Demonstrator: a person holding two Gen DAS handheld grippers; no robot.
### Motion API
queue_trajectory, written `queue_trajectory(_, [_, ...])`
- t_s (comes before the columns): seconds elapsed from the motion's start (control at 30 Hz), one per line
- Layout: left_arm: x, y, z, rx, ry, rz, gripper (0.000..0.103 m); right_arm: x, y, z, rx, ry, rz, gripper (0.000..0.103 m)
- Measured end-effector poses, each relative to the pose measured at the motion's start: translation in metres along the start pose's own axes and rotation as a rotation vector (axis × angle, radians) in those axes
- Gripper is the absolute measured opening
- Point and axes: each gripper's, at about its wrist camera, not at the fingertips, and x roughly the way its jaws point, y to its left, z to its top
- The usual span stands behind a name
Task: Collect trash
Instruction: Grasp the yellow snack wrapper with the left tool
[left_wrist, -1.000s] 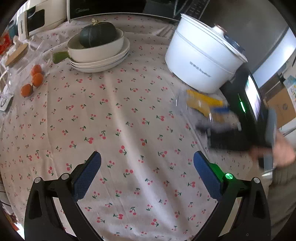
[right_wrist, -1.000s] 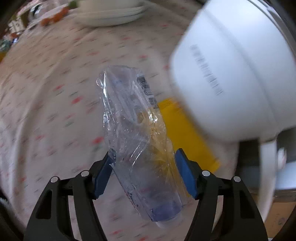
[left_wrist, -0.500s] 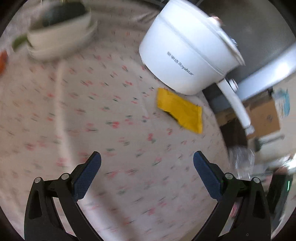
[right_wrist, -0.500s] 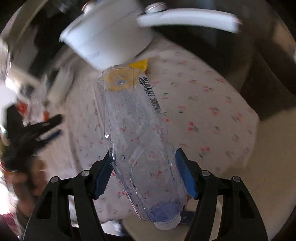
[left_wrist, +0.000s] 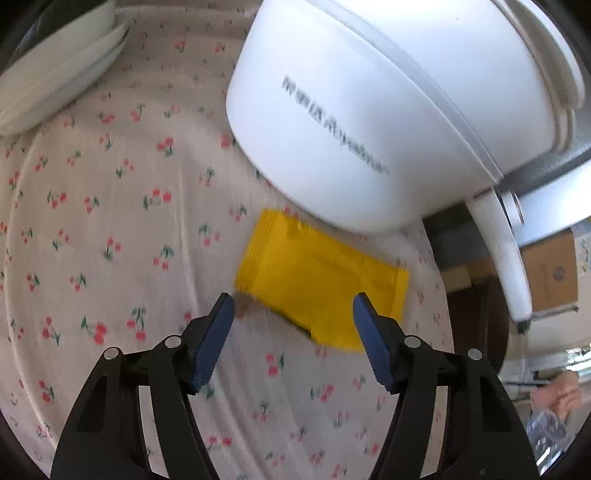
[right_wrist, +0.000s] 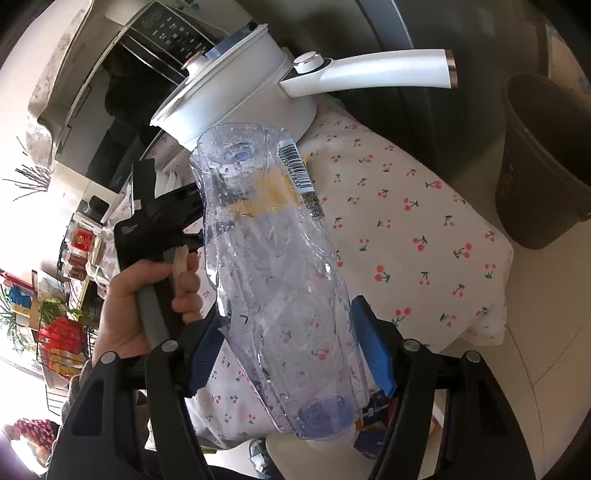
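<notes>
Trash here is two pieces: your right gripper (right_wrist: 286, 345) is clamped on a crushed clear plastic bottle (right_wrist: 277, 266), cap end toward the camera, held off the corner of the cherry-print tablecloth (right_wrist: 413, 229) with a dark bin (right_wrist: 543, 158) on the floor beyond. Your left gripper (left_wrist: 293, 314) hangs over a yellow wrapper (left_wrist: 317, 284) lying flat on the cloth just beside the white pot (left_wrist: 369, 110). Its jaws are closing, the wrapper's near edge between them, pads not yet touching it.

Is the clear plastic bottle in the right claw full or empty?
Empty: the crushed clear plastic bottle shows only droplets inside, and the cherry-print cloth is visible through it.
</notes>
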Motion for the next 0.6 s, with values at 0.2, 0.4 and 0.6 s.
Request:
queue_trajectory(0.2, [0.012, 0.001, -0.001, -0.028, -0.015, 0.021, 0.000, 0.002, -0.006, -0.001, 0.006, 0.014, -0.013, 0.066])
queue_trajectory(0.4, [-0.013, 0.006, -0.002, -0.012, -0.089, -0.087, 0.000, -0.007, -0.015, -0.002, 0.028, -0.003, -0.019, 0.066])
queue_trajectory(0.6, [-0.023, -0.001, -0.001, -0.008, -0.110, -0.130, 0.000, -0.009, -0.014, 0.000, 0.032, -0.013, -0.012, 0.066])
